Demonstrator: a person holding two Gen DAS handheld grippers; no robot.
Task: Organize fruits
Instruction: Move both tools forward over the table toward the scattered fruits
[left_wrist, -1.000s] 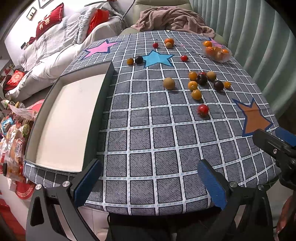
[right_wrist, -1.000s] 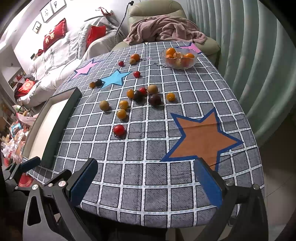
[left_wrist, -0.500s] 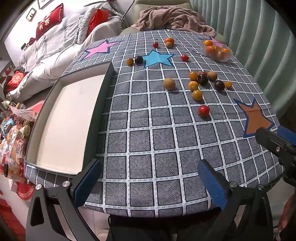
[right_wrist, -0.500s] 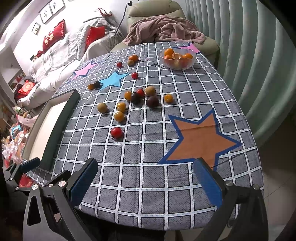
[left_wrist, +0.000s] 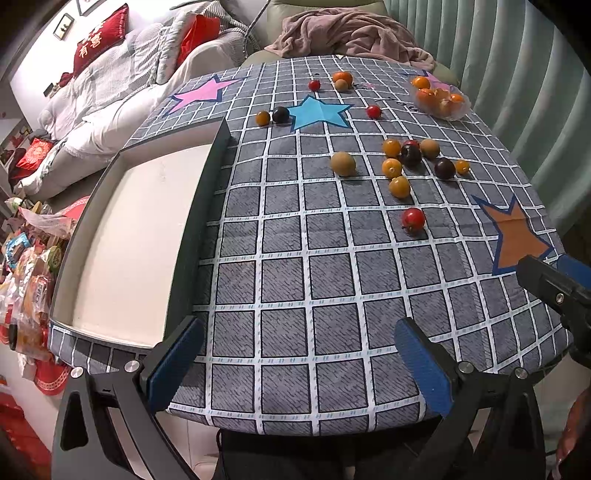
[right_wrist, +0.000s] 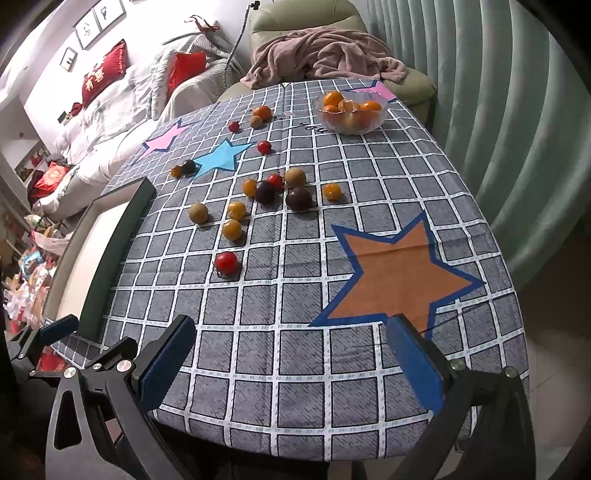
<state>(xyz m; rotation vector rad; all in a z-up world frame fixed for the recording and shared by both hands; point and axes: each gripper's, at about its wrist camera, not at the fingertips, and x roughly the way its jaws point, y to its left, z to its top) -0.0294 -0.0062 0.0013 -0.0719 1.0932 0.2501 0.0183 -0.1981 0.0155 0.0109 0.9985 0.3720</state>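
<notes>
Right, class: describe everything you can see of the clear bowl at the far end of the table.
The clear bowl looks like glass or plastic, round, with a wavy rim, standing upright on the checked tablecloth near the far right edge, by the armchair. It holds several orange fruits heaped above its rim. Nothing else touches it; the loose fruit lies apart, nearer the camera.

Both the left gripper (left_wrist: 295, 354) and right gripper (right_wrist: 290, 354) have edged forward over the table (right_wrist: 295, 369).

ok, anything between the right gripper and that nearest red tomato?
Nothing visible. The right gripper is open, and only bare checked tablecloth lies between it and the red tomato. The other fruit lies beyond the tomato.
</notes>
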